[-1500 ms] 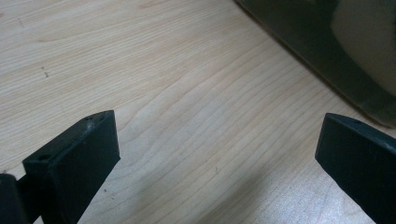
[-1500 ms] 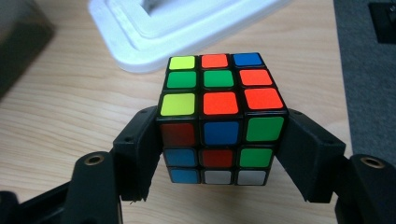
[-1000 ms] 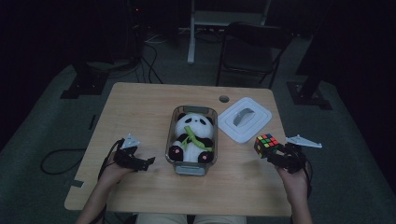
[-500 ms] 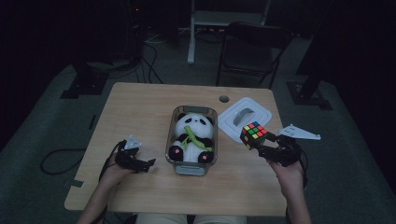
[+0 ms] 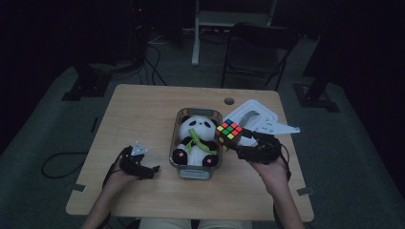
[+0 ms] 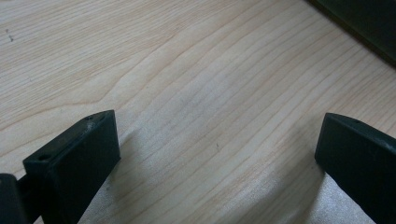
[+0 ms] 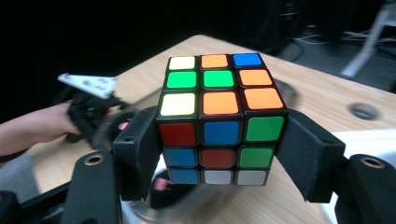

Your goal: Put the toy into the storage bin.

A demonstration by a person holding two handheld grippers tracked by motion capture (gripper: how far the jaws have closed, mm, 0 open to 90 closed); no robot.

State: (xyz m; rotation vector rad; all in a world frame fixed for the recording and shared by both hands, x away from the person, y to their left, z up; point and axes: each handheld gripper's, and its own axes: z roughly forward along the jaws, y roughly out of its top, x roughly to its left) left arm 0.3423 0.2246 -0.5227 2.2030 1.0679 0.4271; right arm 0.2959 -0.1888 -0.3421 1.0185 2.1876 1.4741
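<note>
A scrambled puzzle cube (image 5: pixel 229 132) (image 7: pixel 219 119) hangs above the right rim of a clear bin (image 5: pixel 177 126); my right gripper (image 5: pixel 237 141) (image 7: pixel 219 154) is shut on its two sides. Inside the bin lies a plush panda (image 5: pixel 195 141) with a green scarf. My left gripper (image 5: pixel 152 171) (image 6: pixel 217 149) rests low over the bare wooden table (image 5: pixel 143 109) left of the bin, jaws open with nothing between them. In the right gripper view the left gripper (image 7: pixel 88 109) sits beyond the cube, held by a hand.
The bin's white lid (image 5: pixel 255 117) lies on the table right of the bin, behind my right gripper. A cable hole (image 5: pixel 229 101) sits near the far edge. A chair (image 5: pixel 253 47) and stand legs are beyond the table.
My right gripper has lifted the cube off the table's right side and carried it left and up to the bin's right rim. The left gripper has stayed put.
</note>
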